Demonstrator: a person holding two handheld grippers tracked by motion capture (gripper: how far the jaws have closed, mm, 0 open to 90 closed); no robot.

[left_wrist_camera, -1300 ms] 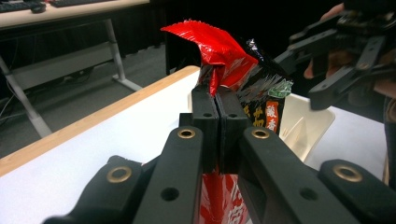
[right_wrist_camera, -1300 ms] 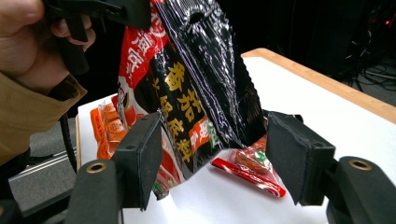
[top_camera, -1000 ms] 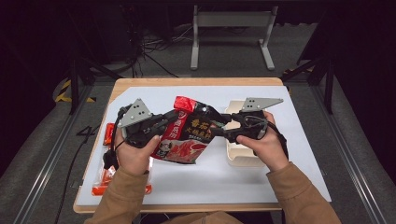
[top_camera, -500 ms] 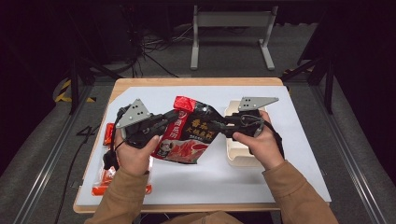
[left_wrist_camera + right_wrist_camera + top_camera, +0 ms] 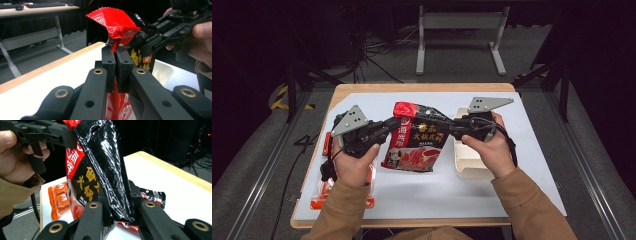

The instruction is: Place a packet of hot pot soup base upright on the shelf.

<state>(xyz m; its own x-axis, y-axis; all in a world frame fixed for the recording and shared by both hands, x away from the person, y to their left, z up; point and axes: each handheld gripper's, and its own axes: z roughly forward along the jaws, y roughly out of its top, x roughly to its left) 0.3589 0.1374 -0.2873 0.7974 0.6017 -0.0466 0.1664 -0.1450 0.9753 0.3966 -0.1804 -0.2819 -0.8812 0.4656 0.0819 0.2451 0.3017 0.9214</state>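
Observation:
A red and black snack bag hangs over the middle of the table, held up between both grippers. My left gripper is shut on the bag's red top corner, which flares above the closed jaws. My right gripper is shut on the bag's black side. In the left gripper view the right gripper shows at upper right, clamped on the bag. In the right gripper view the left gripper shows at upper left. The bag's lower end rests near the white mat.
A white tray lies under the right hand. An orange-red packet lies at the table's left, under the left forearm, and also appears as the orange packet. Another black and red packet lies flat beyond the bag. The wooden table edge borders the mat.
The right hand has shifted slightly away from the person and toward the bag. Both grippers have kept their hold and the bag has barely moved.

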